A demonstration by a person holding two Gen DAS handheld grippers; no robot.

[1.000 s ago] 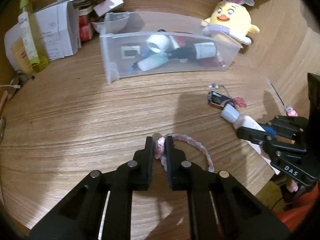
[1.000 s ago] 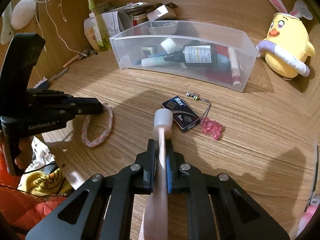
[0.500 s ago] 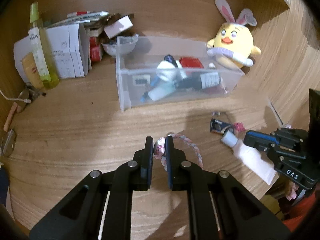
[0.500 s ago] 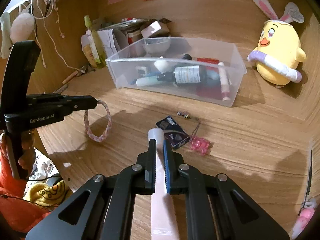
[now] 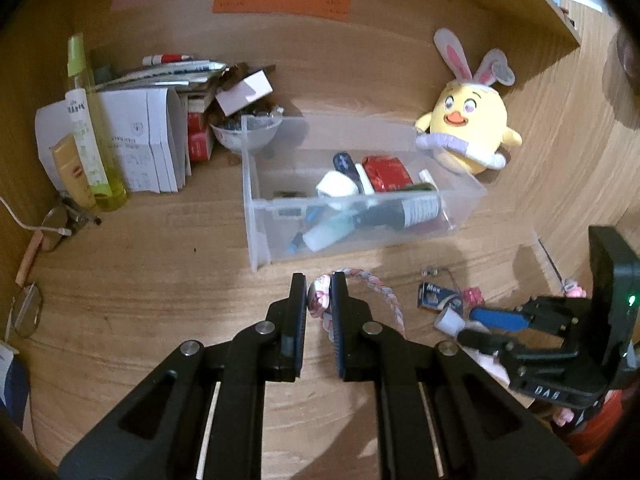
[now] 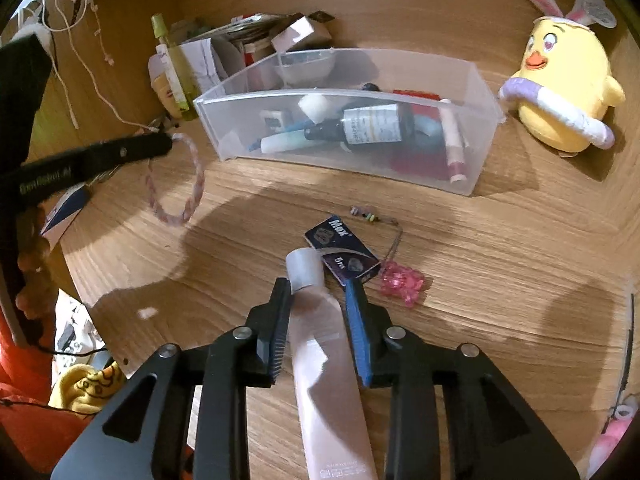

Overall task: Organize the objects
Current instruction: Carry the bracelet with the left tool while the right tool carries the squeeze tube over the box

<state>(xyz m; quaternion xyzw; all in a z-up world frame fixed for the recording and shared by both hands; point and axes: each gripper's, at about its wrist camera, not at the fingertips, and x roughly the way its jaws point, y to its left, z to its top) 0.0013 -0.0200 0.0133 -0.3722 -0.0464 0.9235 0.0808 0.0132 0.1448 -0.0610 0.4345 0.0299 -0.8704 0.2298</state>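
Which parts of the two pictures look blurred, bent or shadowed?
Left wrist view: fisheye bends the desk; dark shadow lies in front of the clear bin. Right wrist view: the pink tube looks motion-blurred; two broad shadows cross the wood.

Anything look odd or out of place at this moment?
Yes. The right gripper has its jaws opening around the pink tube, and there is a gap at each pad, though the tube has not reached the clear bin.
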